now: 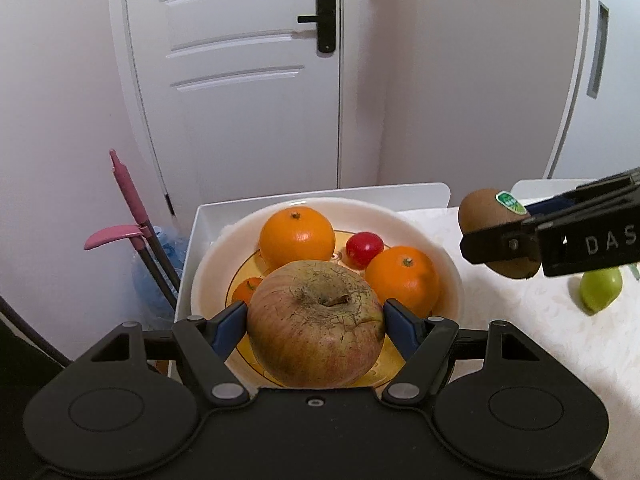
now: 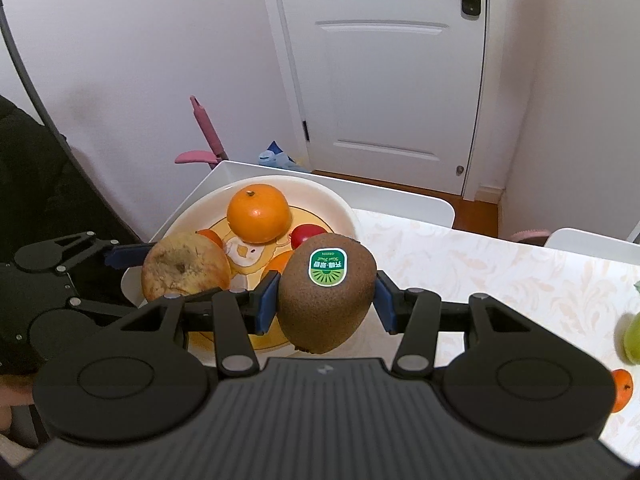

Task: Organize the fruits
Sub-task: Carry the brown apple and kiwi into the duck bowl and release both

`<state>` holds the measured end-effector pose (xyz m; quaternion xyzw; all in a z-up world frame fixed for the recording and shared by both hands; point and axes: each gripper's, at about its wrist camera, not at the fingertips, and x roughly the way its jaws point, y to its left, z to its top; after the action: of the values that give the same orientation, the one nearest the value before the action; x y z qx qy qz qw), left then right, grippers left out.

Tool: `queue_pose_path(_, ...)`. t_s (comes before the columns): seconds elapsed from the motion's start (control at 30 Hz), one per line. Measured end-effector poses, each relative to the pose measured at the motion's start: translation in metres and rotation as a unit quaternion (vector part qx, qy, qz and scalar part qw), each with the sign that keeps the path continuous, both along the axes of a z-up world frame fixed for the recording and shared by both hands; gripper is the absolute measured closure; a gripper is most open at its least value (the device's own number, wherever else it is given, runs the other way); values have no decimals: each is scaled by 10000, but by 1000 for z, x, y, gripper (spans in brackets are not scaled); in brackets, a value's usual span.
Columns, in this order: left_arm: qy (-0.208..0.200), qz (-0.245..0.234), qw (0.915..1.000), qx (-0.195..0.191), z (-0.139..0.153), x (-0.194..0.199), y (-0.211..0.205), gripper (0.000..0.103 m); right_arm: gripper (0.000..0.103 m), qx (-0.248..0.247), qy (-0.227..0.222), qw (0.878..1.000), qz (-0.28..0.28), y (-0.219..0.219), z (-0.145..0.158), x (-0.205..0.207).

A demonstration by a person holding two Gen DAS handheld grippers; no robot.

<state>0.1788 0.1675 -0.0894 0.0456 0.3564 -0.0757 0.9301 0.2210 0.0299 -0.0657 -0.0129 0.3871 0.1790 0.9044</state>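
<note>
My left gripper is shut on a large reddish apple and holds it over the near side of a white bowl. The bowl holds two oranges, a small orange fruit and a red tomato-like fruit. My right gripper is shut on a brown kiwi with a green sticker, just right of the bowl. In the right wrist view the apple shows in the left gripper at the bowl's left. The kiwi also shows in the left wrist view.
The bowl sits in a white tray at the table's far left corner. A green fruit lies on the patterned tablecloth to the right, with a small orange near it. A pink mop handle and a white door stand behind.
</note>
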Motion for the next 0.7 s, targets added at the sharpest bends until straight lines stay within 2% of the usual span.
queue_pose_path(0.23, 114, -106, 9999, 43, -8, 3, 2, 25, 39, -26, 18, 10000, -57, 2, -2, 0)
queue_pose_path(0.3, -81, -88, 9999, -23, -1, -3, 5, 13, 39, -24, 10, 10000, -59, 2, -1, 0)
queue_pose_path(0.33, -167, -70, 9998, -25, 2, -6, 6, 1, 39, -18, 0, 10000, -57, 3, -1, 0)
queue_pose_path(0.4, -305, -43, 9995, -29, 8, -13, 9, 0, 39, -7, -19, 10000, -28, 3, 1, -1)
queue_pose_path(0.7, -316, 112, 9994, -57, 20, -35, 18, 0, 39, -50, -30, 9998, 209, 11, 3, -3)
